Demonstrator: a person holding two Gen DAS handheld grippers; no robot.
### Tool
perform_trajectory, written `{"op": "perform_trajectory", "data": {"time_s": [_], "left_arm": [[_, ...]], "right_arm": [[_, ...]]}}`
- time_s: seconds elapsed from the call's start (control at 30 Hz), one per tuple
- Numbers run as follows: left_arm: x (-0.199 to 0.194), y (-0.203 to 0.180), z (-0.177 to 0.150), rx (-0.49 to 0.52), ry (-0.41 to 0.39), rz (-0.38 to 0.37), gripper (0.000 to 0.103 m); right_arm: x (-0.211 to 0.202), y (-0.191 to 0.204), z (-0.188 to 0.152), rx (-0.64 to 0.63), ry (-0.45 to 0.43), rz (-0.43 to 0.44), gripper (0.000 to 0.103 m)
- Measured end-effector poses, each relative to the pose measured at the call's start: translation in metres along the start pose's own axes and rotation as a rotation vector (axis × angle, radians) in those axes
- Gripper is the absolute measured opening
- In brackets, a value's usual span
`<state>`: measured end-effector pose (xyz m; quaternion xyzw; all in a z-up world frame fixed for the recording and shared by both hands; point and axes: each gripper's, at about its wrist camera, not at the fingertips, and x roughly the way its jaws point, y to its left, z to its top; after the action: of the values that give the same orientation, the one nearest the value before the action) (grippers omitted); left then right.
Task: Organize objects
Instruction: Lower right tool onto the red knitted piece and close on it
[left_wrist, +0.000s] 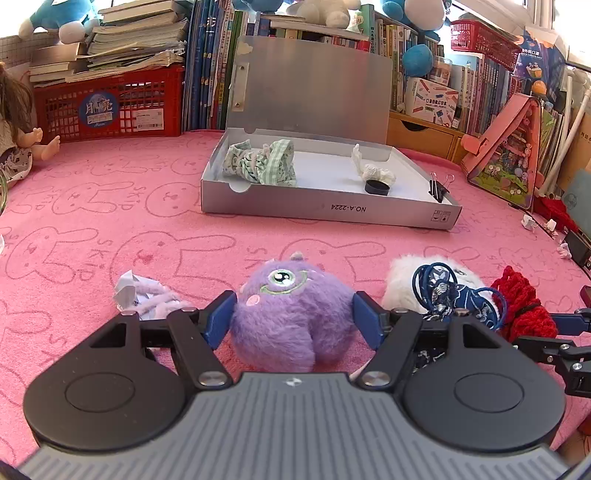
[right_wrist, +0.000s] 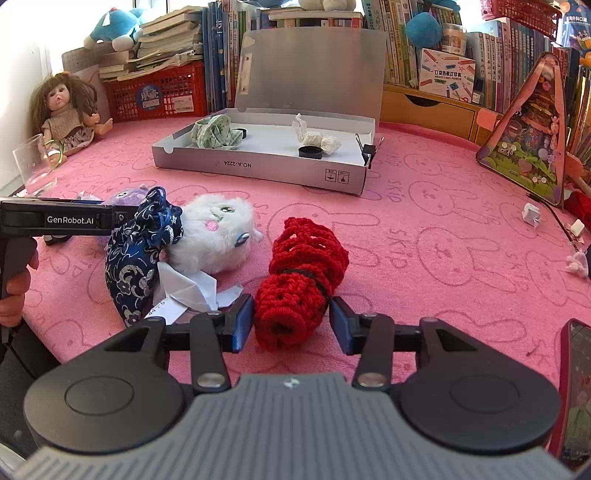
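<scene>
Box (left_wrist: 325, 212) label "NO.A-2224"; left gripper (right_wrist: 55, 220) marked "GenRobot.AI".

Two low wrist views face the open grey box (left_wrist: 325, 206) (right_wrist: 258, 166) across the pink mat (left_wrist: 110, 221) (right_wrist: 443, 221), left view nearer.

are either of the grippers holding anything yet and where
Cannot tell. Left gripper brackets the purple plush at its sides; right gripper brackets the red crochet roll's near end.

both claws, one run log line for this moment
left claw: open around purple plush | right claw: open around red knit roll | box: open
</scene>
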<state>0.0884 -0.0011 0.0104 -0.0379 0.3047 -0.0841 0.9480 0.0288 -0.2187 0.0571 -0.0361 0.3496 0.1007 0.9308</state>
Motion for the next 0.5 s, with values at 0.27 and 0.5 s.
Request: {"op": "perform_trajectory", "data": {"time_s": [0.27, 0.5], "left_arm": [[-0.001, -0.001, -0.002, 0.001, 0.001, 0.004, 0.079], [-0.001, -0.002, -0.003, 0.001, 0.003, 0.003, 0.079]], "right_arm": [[-0.003, -0.005, -0.004, 0.014, 0.011, -0.021, 0.062], [0.008, 0.004, 0.006, 0.005, 0.028, 0.003, 0.041]]}}
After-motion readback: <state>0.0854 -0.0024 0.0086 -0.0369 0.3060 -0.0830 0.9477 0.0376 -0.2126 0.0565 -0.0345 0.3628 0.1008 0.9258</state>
